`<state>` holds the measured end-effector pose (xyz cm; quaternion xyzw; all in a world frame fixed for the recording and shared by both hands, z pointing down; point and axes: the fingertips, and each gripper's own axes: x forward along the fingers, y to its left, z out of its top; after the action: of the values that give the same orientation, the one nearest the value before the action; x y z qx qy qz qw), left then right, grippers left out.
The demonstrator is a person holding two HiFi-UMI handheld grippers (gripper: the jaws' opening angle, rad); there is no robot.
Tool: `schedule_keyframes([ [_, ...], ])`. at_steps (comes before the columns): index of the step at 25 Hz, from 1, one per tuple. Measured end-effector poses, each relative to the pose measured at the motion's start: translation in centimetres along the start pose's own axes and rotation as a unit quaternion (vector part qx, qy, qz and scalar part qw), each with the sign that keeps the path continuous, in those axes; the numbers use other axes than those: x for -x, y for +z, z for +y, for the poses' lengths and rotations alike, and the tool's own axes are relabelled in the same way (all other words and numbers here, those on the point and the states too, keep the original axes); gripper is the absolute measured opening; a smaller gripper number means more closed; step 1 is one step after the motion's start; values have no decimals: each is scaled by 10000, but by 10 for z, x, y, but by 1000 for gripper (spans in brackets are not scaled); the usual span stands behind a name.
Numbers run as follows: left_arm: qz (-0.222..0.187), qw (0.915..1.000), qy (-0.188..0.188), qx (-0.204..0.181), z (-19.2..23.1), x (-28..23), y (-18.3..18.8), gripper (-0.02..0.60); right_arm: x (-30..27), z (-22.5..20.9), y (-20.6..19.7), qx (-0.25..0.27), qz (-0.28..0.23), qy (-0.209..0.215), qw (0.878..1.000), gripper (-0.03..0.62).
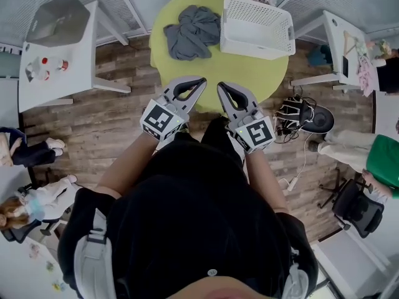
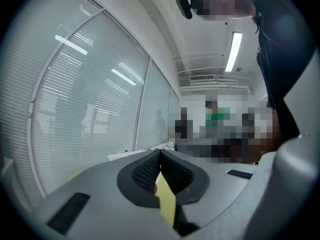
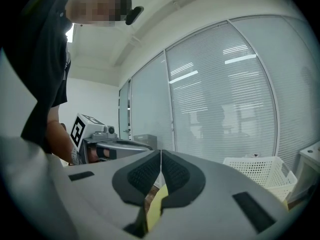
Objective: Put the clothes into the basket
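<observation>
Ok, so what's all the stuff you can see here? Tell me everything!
table: one, yellow-green, round, straight ahead
clothes: one pile, grey, on the table's left part
basket: one, white, on the table, right of the clothes
desk: one, white, left of the table
chair: one, black, lower right
floor: wooden, brown
left gripper: one, grey, shut, holding nothing, by the table's near edge
right gripper: one, grey, shut, holding nothing, beside the left gripper
</observation>
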<state>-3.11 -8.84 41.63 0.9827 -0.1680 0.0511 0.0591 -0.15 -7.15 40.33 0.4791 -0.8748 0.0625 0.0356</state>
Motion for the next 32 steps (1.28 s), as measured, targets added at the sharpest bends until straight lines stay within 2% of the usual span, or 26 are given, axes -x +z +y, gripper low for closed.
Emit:
schedule_keyframes([
  [6, 10, 9995, 320, 24, 17, -42, 4, 2, -6, -52, 0, 94, 15, 200, 9998, 25],
  [13, 176, 9977, 638, 155, 32, -106, 12, 2, -18, -122, 5, 216, 129, 649, 9976, 25],
  [18, 103, 9931, 1155, 195, 53, -141, 17, 2, -28, -161, 6, 215, 86, 989, 9948, 26],
  [21, 146, 9893, 1427, 253, 68, -149, 15, 2, -37, -172, 6, 201, 58, 1194, 9926, 25],
  [25, 430, 9855, 1597, 364, 88, -152, 0, 3, -51, -183, 2, 135, 73, 1317, 9912, 25],
  [32, 871, 9810, 1681, 419, 131, -142, -26, 31, -85, -186, -10, -45, 152, 1209, 9925, 25],
])
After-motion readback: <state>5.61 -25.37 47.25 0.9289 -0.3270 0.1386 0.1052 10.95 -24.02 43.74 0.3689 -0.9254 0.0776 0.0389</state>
